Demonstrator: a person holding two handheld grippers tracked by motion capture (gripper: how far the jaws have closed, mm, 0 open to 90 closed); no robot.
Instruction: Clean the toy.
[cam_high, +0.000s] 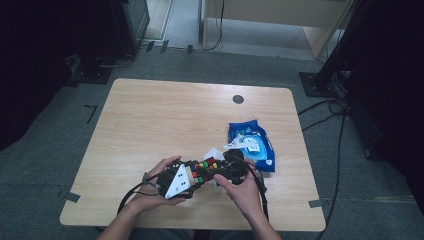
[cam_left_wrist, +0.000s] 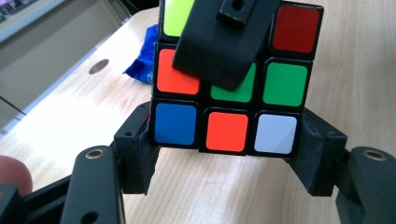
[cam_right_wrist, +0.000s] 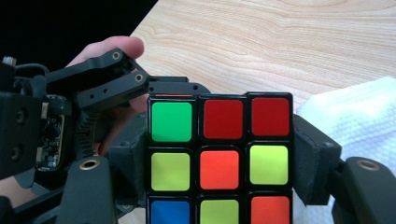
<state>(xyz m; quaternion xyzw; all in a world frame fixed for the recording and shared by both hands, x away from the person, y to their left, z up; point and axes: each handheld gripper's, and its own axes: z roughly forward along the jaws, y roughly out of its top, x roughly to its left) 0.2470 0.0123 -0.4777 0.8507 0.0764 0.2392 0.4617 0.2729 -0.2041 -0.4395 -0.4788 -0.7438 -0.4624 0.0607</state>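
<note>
1. Two grippers clamp one puzzle cube (cam_high: 204, 169) above the table's (cam_high: 150, 125) near edge: the left gripper (cam_high: 192, 175) pinches its bottom row, the right gripper (cam_high: 220, 172) squeezes its sides.
2. Bare wood lies open left and beyond; a blue wipes pack (cam_high: 252, 144) sits just right of the hands.
3. Count: one cube, one pack, one white tissue (cam_right_wrist: 359, 112).
4. The left gripper view shows the pack (cam_left_wrist: 140, 60) behind the cube (cam_left_wrist: 226, 93); the right gripper view shows the tissue beside the cube (cam_right_wrist: 219, 158).
</note>
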